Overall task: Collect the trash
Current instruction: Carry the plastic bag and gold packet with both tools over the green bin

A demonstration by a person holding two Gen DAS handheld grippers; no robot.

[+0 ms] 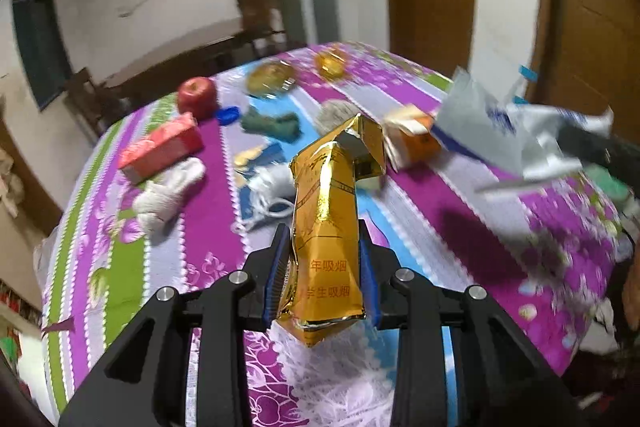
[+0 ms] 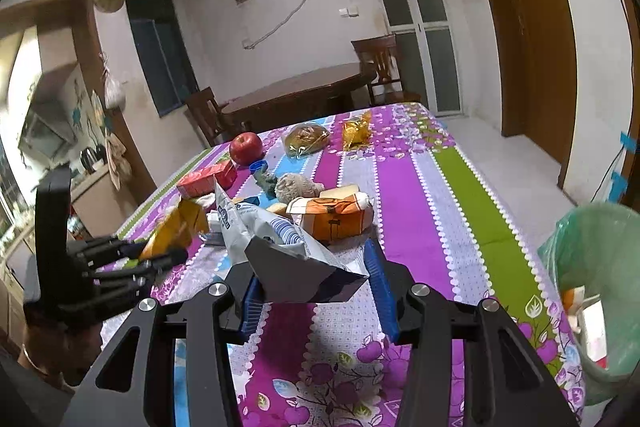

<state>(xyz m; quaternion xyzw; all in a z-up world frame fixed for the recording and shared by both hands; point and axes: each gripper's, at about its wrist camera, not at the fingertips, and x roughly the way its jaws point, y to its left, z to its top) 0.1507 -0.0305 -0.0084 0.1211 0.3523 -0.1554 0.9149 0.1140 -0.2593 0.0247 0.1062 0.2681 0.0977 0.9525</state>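
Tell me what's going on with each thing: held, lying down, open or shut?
Gold packet: crumpled, clamped in the left gripper, lifted off the table.
White bag: torn open, crumpled, pinched in the right gripper.
Orange carton: lying on its side on the tablecloth.
Apple: whole, resting on the tablecloth.
Bin: open, lined with a green bag, trash inside.

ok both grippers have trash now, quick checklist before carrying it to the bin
1. Left gripper holds the gold packet: ok, pads press on both sides.
2. Right gripper holds the white and blue bag: ok, the bag sits between the pads.
3. Green-lined bin in reach: ok, at the table's right edge.
4. Bin has room: cannot tell, only some trash shows inside.
5. Trash left on the table: not ok, the orange carton remains.
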